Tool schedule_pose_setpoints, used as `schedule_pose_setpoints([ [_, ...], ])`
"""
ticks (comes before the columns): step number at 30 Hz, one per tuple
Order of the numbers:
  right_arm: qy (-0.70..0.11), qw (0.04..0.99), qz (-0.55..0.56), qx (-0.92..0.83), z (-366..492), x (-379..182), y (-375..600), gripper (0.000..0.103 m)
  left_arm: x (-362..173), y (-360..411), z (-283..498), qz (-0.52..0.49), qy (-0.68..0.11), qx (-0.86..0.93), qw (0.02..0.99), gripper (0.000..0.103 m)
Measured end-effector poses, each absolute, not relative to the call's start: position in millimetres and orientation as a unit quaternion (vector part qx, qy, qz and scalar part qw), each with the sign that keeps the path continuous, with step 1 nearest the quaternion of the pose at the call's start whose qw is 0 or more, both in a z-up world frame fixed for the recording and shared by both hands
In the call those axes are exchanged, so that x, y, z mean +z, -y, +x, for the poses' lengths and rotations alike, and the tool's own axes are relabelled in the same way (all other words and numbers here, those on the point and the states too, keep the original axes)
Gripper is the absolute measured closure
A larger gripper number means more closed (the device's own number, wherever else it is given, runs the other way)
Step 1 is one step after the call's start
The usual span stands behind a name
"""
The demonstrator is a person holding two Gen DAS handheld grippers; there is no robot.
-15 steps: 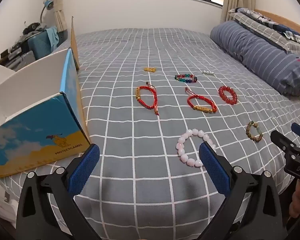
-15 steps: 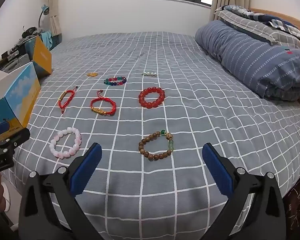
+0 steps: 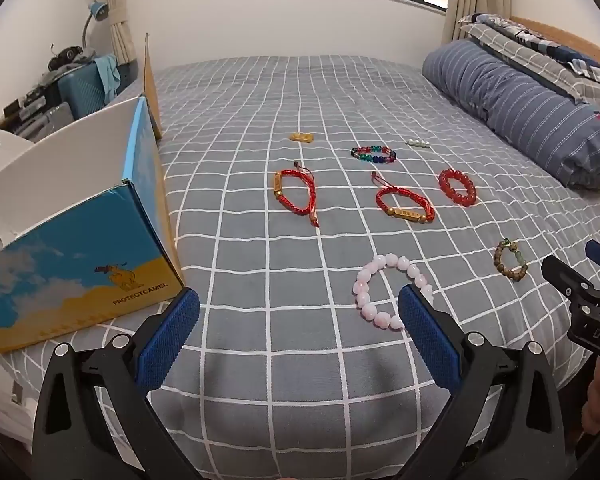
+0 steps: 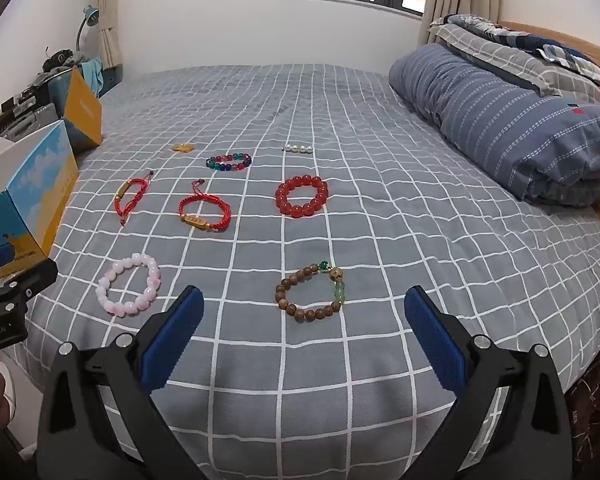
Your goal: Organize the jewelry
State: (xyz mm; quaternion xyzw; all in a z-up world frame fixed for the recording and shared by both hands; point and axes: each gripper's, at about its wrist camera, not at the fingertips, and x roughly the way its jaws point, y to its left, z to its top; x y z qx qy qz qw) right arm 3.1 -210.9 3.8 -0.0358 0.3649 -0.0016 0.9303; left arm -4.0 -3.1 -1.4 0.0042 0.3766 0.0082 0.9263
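Note:
Several bracelets lie on the grey checked bed (image 3: 260, 320). A pink bead bracelet (image 3: 388, 292) lies just ahead of my left gripper (image 3: 298, 312), which is open and empty. A brown wooden bead bracelet (image 4: 312, 294) lies just ahead of my right gripper (image 4: 304, 320), also open and empty. Farther back lie two red cord bracelets (image 4: 130, 196) (image 4: 204, 210), a red bead bracelet (image 4: 302, 200), a multicoloured bead bracelet (image 4: 228, 162), a small gold piece (image 4: 182, 147) and white pearls (image 4: 298, 148). An open blue and yellow box (image 3: 72, 256) stands at the left.
A rolled blue striped duvet (image 4: 512, 120) and pillows lie along the bed's right side. A desk with clutter and a lamp (image 3: 96, 12) stands beyond the box at the left. The bed's front edge is just below both grippers.
Both grippers have shifted only slightly; the jewelry has not moved.

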Motion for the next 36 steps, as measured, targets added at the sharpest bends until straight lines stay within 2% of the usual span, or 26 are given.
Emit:
schedule_pose_setpoints([
  [36,-0.376,0.926,-0.021,0.000,9.9,1.4,208.9,0.007,-3.5,7.9,-5.0,0.010,-0.383,0.001,0.924,0.006],
])
